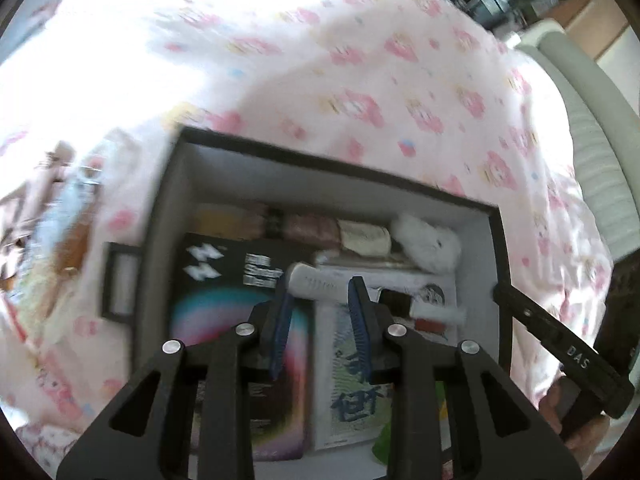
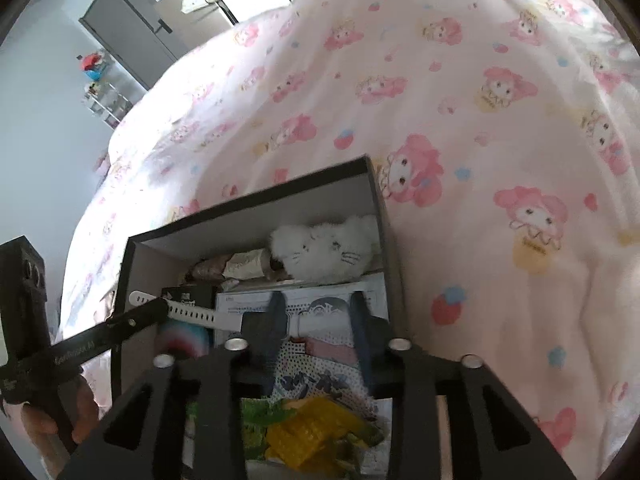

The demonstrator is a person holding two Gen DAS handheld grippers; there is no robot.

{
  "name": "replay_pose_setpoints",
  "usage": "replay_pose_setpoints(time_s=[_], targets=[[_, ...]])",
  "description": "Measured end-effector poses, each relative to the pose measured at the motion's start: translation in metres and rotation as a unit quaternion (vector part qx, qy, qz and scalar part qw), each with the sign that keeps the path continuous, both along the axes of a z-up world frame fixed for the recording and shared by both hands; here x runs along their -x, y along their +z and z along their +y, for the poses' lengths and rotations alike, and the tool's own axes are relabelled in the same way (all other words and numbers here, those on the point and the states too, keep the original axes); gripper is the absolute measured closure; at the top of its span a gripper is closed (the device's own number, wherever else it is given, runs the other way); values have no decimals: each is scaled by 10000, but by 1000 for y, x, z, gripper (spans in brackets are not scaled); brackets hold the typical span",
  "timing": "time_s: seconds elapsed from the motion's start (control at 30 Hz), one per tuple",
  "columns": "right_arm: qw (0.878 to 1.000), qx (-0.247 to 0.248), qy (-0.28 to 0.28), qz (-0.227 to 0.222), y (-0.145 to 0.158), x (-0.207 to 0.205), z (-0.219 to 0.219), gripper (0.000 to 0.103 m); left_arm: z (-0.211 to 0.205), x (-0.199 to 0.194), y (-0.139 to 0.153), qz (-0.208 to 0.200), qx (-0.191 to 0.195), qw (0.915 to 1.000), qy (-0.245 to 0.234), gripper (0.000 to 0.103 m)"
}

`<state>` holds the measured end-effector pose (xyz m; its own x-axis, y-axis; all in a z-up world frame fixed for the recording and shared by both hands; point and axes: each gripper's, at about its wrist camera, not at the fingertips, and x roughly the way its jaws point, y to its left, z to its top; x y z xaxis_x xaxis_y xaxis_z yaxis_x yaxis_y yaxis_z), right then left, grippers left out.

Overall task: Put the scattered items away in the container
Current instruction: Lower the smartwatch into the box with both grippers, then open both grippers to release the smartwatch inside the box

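A black box (image 1: pixel 332 164) with a pale inside sits on the pink patterned bedspread (image 1: pixel 360 80). It holds a dark booklet (image 1: pixel 240 280), a white printed booklet (image 1: pixel 352 392), a white watch strap (image 1: pixel 316 282) and a white plush cat (image 1: pixel 428 242). My left gripper (image 1: pixel 320 300) is open and empty over the box. In the right wrist view the box (image 2: pixel 256 200) holds the plush cat (image 2: pixel 328 248), the strap (image 2: pixel 192 312) and a yellow and green packet (image 2: pixel 316 428). My right gripper (image 2: pixel 318 308) is open and empty above it.
Several blurred items (image 1: pixel 60 220) lie on the bedspread left of the box. A grey padded bed edge (image 1: pixel 592 128) is at the right. The other gripper's arm (image 2: pixel 80 348) reaches in from the left. A grey cabinet (image 2: pixel 128 28) and shelves (image 2: pixel 104 92) stand beyond the bed.
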<state>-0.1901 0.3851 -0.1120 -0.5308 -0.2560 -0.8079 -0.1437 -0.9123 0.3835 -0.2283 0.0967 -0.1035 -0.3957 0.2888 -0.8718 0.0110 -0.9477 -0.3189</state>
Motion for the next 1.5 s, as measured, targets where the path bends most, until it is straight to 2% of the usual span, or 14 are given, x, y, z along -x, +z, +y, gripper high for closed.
replay_pose_setpoints(time_s=[0.07, 0.13, 0.27, 0.37, 0.47, 0.6, 0.67, 0.8, 0.93, 1.07, 1.27, 1.33, 1.43, 1.5], targets=[[9996, 32, -104, 263, 10, -5, 4, 72, -3, -9, 10, 142, 55, 9999, -70, 75], [9989, 163, 24, 437, 15, -6, 3, 72, 1, -11, 10, 110, 52, 9996, -246, 75], [9965, 443, 713, -24, -6, 4, -20, 72, 16, -8, -11, -204, 152, 9979, -595, 77], [9944, 383, 941, -279, -20, 2, -28, 73, 35, -4, -34, -603, -89, 9947, -830, 80], [9946, 180, 962, -332, -23, 0, -26, 74, 52, 6, -50, -818, -78, 9904, -1108, 82], [9963, 195, 789, -289, -20, 0, -20, 74, 70, 22, -69, -1206, -429, 9825, -1354, 82], [9973, 130, 716, -121, -18, -1, -17, 74, 76, 29, -73, -1190, -415, 9822, -1390, 83], [9983, 95, 573, -80, -18, 2, -12, 74, 76, 39, -72, -912, -712, 9865, -1161, 83], [9964, 38, 832, -137, -18, 4, -26, 74, 68, 26, -56, -681, -961, 9869, -1099, 82], [9946, 3, 1026, -153, -18, 6, -36, 74, 56, 10, -48, -587, -519, 9912, -1065, 82], [9966, -351, 703, -262, -22, 30, -33, 75, 29, 29, -40, -273, -759, 9933, -829, 82], [9968, -412, 680, -127, -15, 36, -34, 75, 31, 38, -45, -374, -825, 9930, -756, 82], [9936, -571, 970, 19, -10, 38, -48, 75, 37, 46, -60, -636, -666, 9934, -681, 82], [9922, -654, 1044, -173, -21, 43, -54, 75, 39, 51, -71, -758, -560, 9931, -701, 83]])
